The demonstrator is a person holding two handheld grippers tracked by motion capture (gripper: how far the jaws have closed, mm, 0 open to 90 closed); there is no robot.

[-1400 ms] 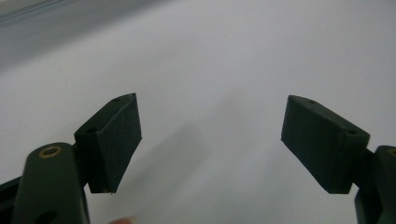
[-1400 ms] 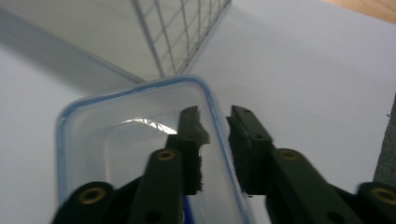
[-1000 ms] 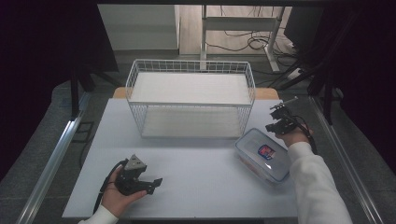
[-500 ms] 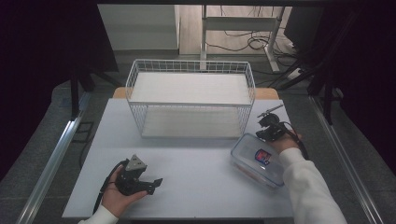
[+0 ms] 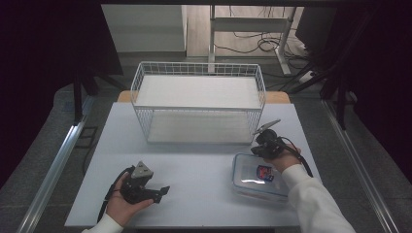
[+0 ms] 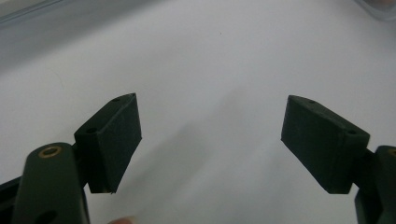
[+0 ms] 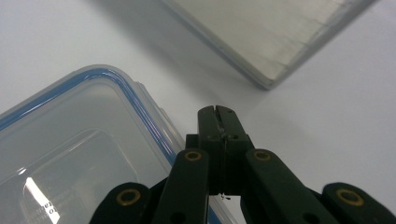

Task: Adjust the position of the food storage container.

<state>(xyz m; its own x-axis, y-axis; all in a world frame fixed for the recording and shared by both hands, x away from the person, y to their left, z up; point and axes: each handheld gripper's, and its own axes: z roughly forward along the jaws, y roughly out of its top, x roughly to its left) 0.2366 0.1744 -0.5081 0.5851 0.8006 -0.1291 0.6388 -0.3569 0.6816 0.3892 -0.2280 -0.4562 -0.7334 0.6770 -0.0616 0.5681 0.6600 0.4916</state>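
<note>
A clear plastic food box with a blue-sealed lid (image 5: 257, 175) lies on the white table at the front right; a red and blue label shows through its lid. My right gripper (image 5: 258, 146) hovers at the box's far edge with its jaws pressed together and nothing between them. In the right gripper view the shut gripper (image 7: 218, 112) points down at the table just beside the lid's rounded corner (image 7: 112, 79). My left gripper (image 5: 163, 190) rests low at the front left, jaws wide apart over bare table (image 6: 210, 121).
A white wire basket (image 5: 199, 102) with a flat white board on top stands at the back middle of the table (image 5: 204, 165); its lower corner (image 7: 266, 60) lies close ahead of the right gripper. Metal rails run along both table sides.
My right hand has come down and to the left, from beside the basket's right end to the far edge of the food box. The left gripper has stayed put.
</note>
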